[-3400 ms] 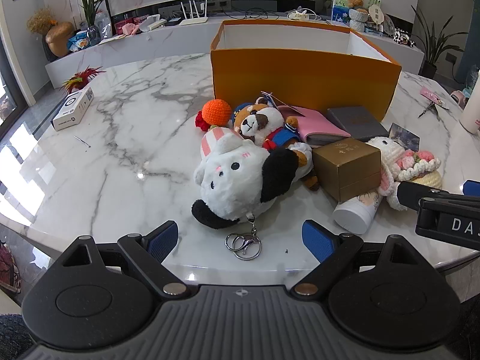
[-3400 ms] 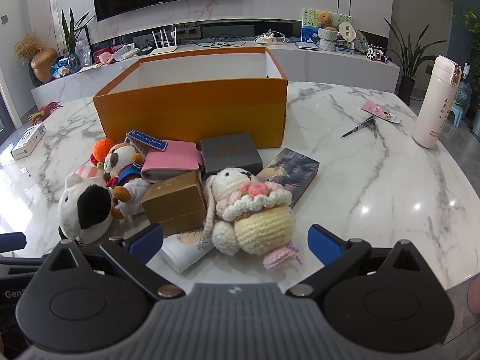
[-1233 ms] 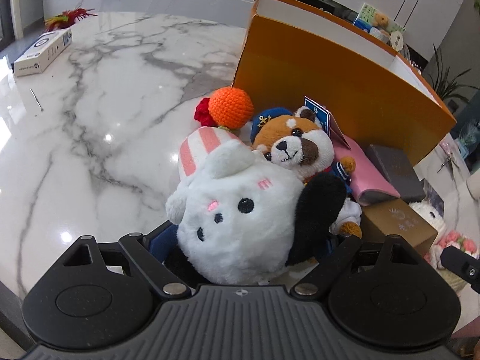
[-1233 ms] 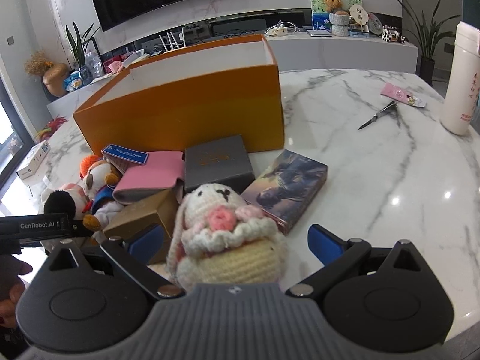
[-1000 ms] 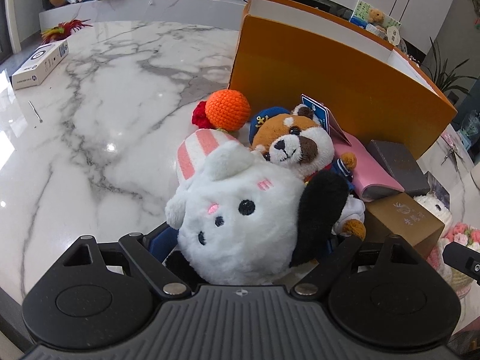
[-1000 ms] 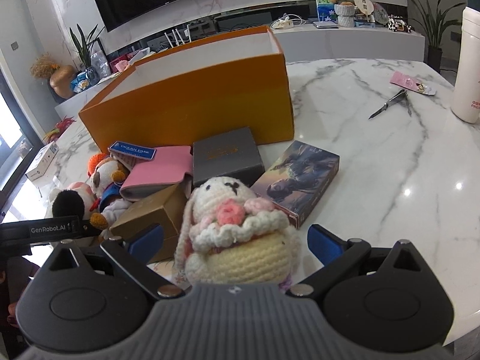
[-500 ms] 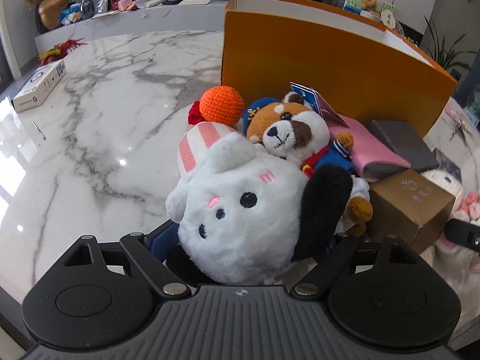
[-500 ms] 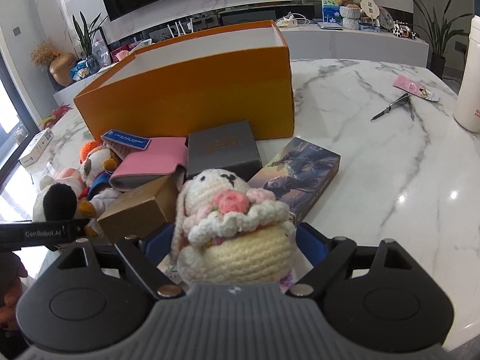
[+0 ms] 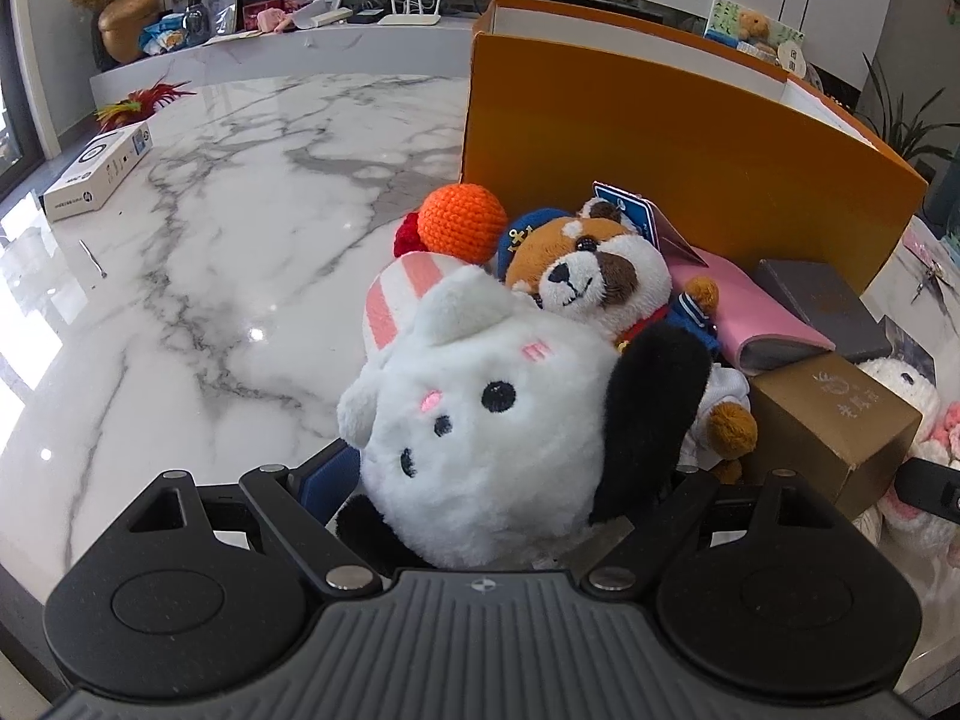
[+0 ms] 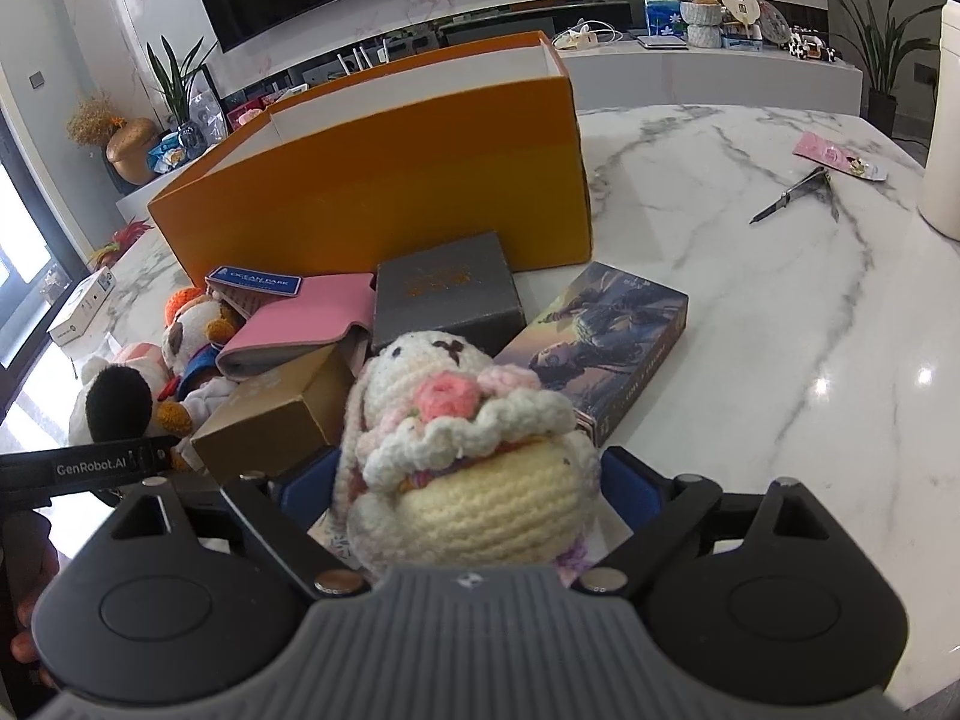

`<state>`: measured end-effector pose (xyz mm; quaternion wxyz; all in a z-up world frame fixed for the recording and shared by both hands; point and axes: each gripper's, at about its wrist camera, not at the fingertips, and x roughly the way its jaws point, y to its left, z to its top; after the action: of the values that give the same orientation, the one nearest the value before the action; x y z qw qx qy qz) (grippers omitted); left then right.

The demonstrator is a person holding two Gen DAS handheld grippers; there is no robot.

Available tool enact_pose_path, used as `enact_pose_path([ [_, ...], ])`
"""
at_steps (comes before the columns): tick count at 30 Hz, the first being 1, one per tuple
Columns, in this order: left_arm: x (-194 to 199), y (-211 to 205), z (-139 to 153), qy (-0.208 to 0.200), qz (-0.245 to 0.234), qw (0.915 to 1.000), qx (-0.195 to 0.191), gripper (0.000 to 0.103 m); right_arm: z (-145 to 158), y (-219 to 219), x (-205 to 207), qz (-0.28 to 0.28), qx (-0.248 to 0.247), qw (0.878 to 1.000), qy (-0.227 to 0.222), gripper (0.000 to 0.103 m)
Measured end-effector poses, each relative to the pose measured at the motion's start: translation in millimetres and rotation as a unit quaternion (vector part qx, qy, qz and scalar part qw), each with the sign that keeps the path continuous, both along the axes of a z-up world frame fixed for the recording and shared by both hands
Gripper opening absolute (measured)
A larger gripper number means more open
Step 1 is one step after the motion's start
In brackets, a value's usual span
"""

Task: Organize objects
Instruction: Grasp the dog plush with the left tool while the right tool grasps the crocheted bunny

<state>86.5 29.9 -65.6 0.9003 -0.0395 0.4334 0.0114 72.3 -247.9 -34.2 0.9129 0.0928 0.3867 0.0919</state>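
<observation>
My left gripper is shut on the white plush dog with a black ear; its fingers are mostly hidden by the plush. My right gripper is shut on the crocheted bunny, blue pads pressed against its sides. An open orange box stands behind the pile and also shows in the left wrist view. A sailor bear plush, an orange crochet ball, a pink wallet, a gold box, a grey box and a picture box lie in front of it.
A small white carton lies far left on the marble table. A white flask, a knife and a pink packet are on the right side. A console with clutter runs behind.
The right gripper's pads have closed in onto the crocheted bunny. The left gripper stays clamped on the white plush dog and has shifted slightly.
</observation>
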Motion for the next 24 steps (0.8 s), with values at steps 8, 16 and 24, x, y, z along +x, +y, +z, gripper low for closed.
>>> enact_pose_path([
  [8,1.5,-3.4,-1.9,0.007,-0.020,0.9995,0.022,0.102,0.3,-1.5,0.8,-0.001,0.013,1.000,-0.007,0.094],
  [16,2.3,-2.1,-0.7,0.011,-0.021,0.9996,0.018,0.101,2.2,-2.6,-0.9,0.003,0.009,1.000,-0.007,0.085],
  [24,-2.2,-5.5,3.0,0.004,-0.025,0.9992,0.031,0.078,8.0,-2.8,-5.8,0.002,0.005,1.000,-0.019,0.075],
])
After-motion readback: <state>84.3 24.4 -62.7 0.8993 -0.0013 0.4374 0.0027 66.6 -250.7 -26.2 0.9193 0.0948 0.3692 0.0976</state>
